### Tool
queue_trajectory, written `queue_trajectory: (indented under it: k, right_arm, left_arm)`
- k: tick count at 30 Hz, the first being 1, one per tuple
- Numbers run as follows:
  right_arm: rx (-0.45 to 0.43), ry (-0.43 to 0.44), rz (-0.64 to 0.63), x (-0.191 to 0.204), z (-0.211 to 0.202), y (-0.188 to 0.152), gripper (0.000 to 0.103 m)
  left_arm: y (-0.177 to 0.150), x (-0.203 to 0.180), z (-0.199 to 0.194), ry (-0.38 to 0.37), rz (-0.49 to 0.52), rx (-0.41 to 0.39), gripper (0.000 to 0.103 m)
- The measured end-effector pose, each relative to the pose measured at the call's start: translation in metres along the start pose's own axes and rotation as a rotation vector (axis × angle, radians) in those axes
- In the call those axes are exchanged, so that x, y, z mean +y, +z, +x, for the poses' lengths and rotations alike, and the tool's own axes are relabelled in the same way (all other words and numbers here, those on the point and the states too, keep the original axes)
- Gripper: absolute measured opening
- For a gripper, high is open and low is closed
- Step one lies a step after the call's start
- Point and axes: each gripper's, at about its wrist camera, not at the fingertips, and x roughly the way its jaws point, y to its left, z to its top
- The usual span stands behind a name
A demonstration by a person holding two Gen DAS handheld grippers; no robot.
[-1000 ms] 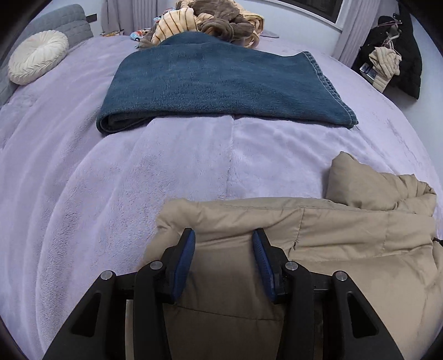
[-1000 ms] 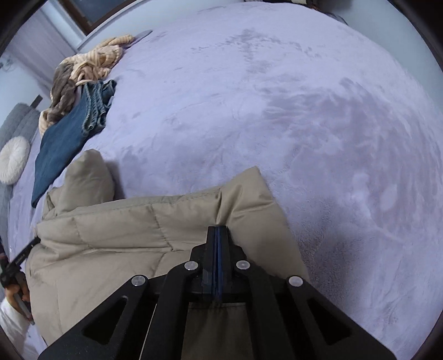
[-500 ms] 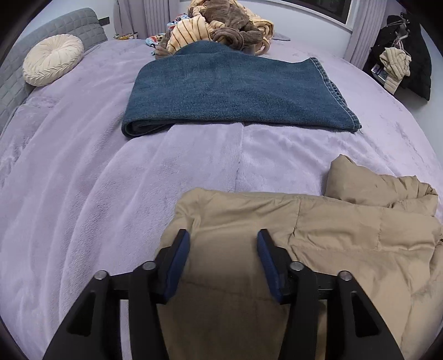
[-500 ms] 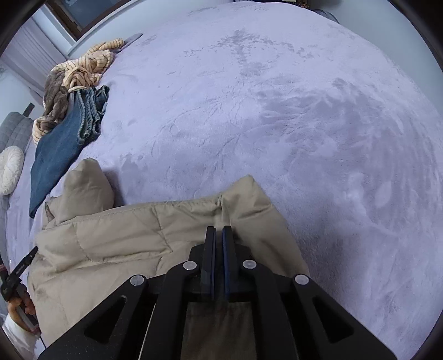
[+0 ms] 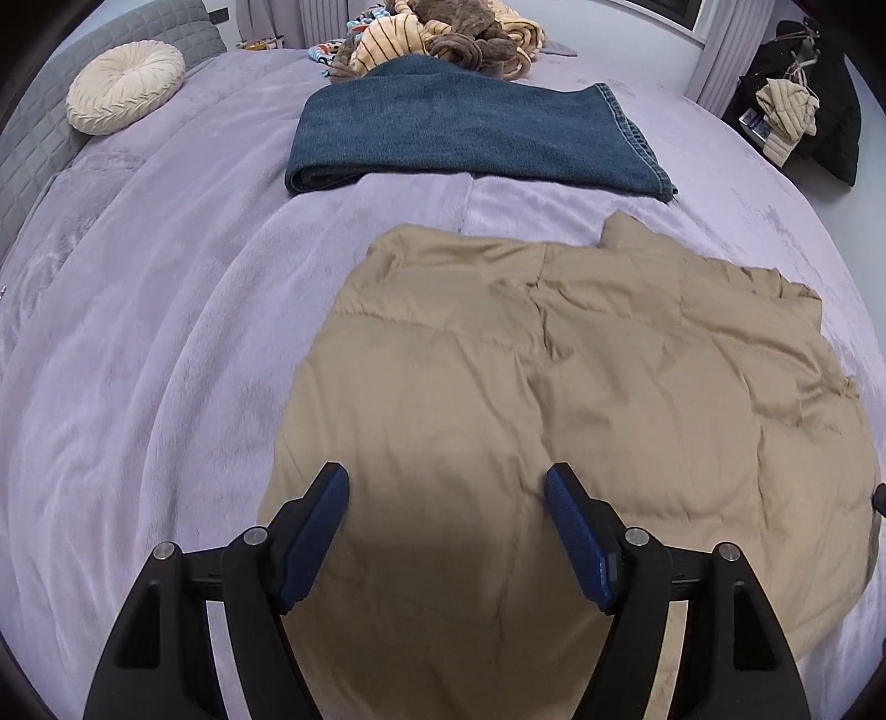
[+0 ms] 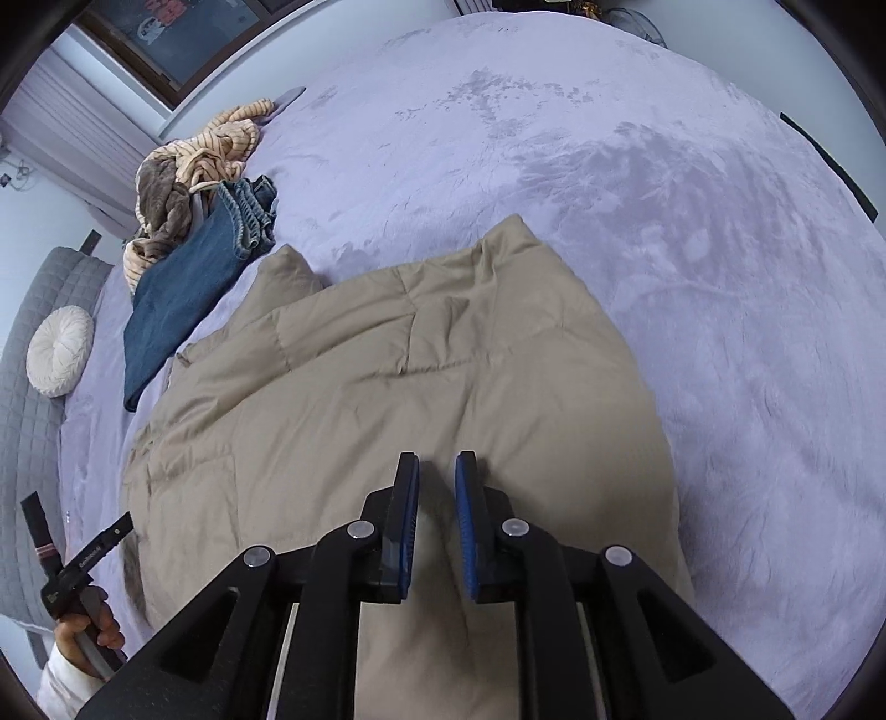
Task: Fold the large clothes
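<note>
On the lilac bed (image 5: 166, 343), both grippers (left gripper (image 5: 446, 487), right gripper (image 6: 436, 468)) are opening, apparently pinching nothing; the puffy tan jacket (image 5: 581, 376) may spring unfolded.

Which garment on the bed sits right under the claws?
The tan puffer jacket; the folded jeans and the striped clothes pile lie farther back.

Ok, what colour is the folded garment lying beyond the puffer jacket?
Dark blue denim jeans, seen best in the left wrist view, beyond the tan jacket.
</note>
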Motion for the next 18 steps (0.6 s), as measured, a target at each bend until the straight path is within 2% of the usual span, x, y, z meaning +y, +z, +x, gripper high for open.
queue_trajectory:
  k: [3, 9, 10, 11, 12, 18]
  right_arm:
    - [0.017, 0.014, 0.013, 0.001, -0.007, -0.02, 0.034]
    - [0.042, 0.04, 0.061, -0.003, -0.02, -0.056, 0.038]
    - [0.046, 0.042, 0.069, -0.004, -0.021, -0.061, 0.039]
    - [0.051, 0.044, 0.078, -0.006, -0.022, -0.067, 0.041]
    - [0.054, 0.046, 0.085, -0.007, -0.023, -0.071, 0.041]
    - [0.074, 0.052, 0.131, -0.017, -0.025, -0.091, 0.043]
  left_arm:
    - [-0.02, -0.005, -0.008, -0.02, 0.009, 0.028, 0.075]
    - [-0.046, -0.01, -0.019, -0.049, 0.0, 0.069, 0.075]
    - [-0.05, -0.011, -0.021, -0.054, -0.002, 0.075, 0.083]
    - [-0.053, -0.011, -0.022, -0.052, -0.004, 0.074, 0.1]
    - [-0.057, -0.012, -0.026, -0.046, -0.007, 0.063, 0.103]
    - [-0.075, -0.016, -0.031, -0.046, 0.01, 0.069, 0.103]
